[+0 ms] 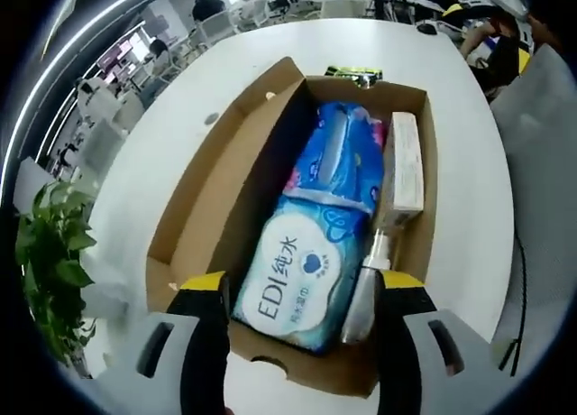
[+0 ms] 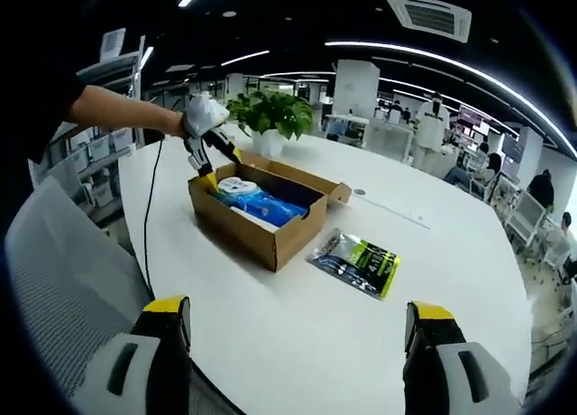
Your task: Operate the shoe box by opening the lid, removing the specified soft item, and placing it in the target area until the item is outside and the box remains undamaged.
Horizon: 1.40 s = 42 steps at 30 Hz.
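left gripper [image 1: 302, 320] hovering with jaws spread over the shoe box [image 1: 203, 194], straddling the wet-wipes pack [image 1: 302, 280] lying inside, lining up a pinch | right gripper [image 2: 297, 338] waiting apart, jaws spread, holding nothing

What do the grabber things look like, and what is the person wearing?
Each gripper has two dark jaws tipped in yellow, on pale grey mounts with dark slots: left gripper, right gripper. In the right gripper view, the person's arm comes from a dark sleeve, and a dark cable hangs below.
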Each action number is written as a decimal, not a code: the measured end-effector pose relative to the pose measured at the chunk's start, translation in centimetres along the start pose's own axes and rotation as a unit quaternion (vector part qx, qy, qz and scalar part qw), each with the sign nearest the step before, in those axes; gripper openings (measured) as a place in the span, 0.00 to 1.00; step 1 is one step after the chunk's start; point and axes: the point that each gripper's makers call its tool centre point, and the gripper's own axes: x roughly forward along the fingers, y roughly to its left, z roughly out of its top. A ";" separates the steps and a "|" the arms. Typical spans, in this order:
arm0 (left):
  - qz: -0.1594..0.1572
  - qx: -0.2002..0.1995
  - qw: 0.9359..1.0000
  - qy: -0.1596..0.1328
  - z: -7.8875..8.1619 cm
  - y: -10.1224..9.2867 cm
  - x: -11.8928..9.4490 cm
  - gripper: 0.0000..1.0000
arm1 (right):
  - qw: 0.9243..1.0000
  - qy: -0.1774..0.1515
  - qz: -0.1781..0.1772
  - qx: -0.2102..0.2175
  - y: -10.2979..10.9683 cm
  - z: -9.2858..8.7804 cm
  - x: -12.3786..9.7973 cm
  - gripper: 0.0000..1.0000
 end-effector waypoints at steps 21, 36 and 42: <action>-0.042 0.050 0.993 0.100 -2.2 0.4 4.6 0.61 | 0.999 0.011 -0.045 -0.007 0.2 -1.2 -3.9 0.99; -0.059 0.078 0.988 0.119 -2.9 0.0 6.3 0.59 | 0.995 0.024 -0.089 0.040 -0.4 -2.8 -4.8 0.97; -0.058 0.081 0.988 0.114 -2.9 0.0 6.4 0.57 | 0.996 0.012 -0.081 0.036 0.1 -2.4 -4.5 0.94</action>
